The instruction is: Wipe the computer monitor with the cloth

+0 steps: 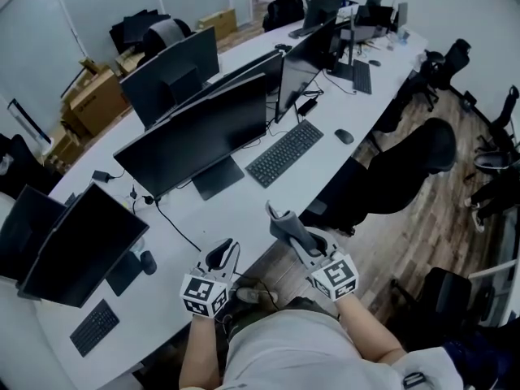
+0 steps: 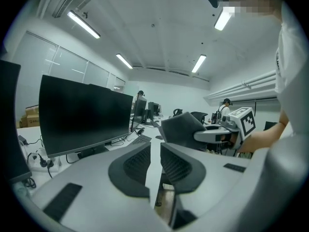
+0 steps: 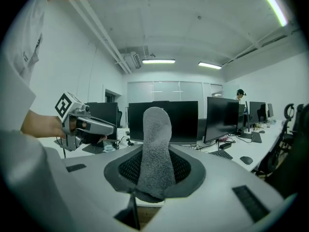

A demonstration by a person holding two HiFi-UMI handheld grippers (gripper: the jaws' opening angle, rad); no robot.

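An open office is shown, with wood flooring, dark chairs and stacked cardboard boxes beyond a long curved white table (image 1: 244,210). Several dark screens are ranged along the table's middle line. The monitor (image 1: 199,140) nearest the person is set back from the near edge, with its screen facing that edge and its long axis running along the table's length.

Both tools are held over the near edge, well short of the screen. The left tool (image 1: 223,257) is seen with its jaws only narrowly apart and nothing between them. The right tool (image 1: 294,236) is closed on the grey cloth (image 3: 155,149), which is gripped by its lower end and stands up out of the jaws.

In the right gripper view the monitor is found directly behind the cloth, so the wiping surface is judged to lie ahead of that tool and somewhat toward the table's left end. The left tool appears slightly nearer the screen, yet the cloth is carried by the right, so a forward reach across the table is judged necessary before any wiping is begun.
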